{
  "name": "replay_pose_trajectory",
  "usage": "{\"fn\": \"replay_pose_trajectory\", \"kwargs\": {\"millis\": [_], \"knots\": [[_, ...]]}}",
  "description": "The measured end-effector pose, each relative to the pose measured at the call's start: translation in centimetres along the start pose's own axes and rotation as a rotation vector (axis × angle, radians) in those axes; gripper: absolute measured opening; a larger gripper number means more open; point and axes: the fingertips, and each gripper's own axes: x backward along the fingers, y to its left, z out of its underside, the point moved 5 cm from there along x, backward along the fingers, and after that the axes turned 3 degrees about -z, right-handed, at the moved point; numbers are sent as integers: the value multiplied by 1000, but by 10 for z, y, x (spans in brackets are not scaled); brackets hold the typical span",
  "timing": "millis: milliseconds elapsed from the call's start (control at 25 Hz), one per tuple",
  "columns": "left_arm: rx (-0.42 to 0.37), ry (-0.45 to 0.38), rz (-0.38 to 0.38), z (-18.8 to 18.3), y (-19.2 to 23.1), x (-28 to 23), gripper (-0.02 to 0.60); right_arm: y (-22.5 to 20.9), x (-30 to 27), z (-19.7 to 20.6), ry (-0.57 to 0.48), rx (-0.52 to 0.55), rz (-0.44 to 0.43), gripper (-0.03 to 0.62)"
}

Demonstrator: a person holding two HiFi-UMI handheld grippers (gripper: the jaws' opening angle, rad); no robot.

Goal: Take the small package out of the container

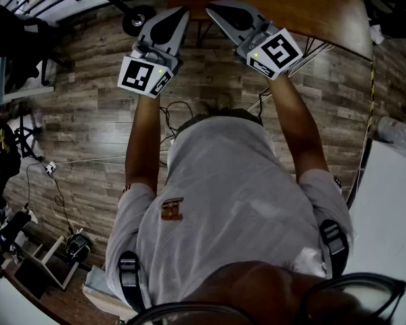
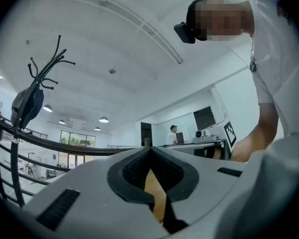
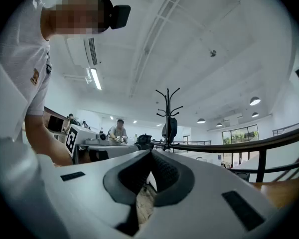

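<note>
No small package and no container shows in any view. In the head view the person holds both grippers out in front, above the wood-plank floor. My left gripper and my right gripper point toward the edge of a brown table, tips close together. In the left gripper view, the left gripper has its jaws closed tip to tip with nothing between them. The right gripper is likewise shut and holds nothing. Both gripper cameras look up at the ceiling and the far room.
A coat rack stands nearby, its round base on the floor left of the table. Cables trail across the floor at left. A white surface lies at right. People sit at distant desks.
</note>
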Motion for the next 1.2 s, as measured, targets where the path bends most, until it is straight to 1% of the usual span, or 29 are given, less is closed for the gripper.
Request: {"fn": "replay_pose_trajectory", "kwargs": {"millis": [480, 800, 1200], "knots": [[9, 5, -6, 6, -4, -10, 18, -11, 8, 2, -3, -7, 3, 32], [-2, 2, -42, 7, 3, -25, 18, -32, 12, 4, -16, -17, -9, 32], [-25, 8, -89, 12, -8, -55, 18, -67, 35, 5, -35, -17, -38, 32]]}}
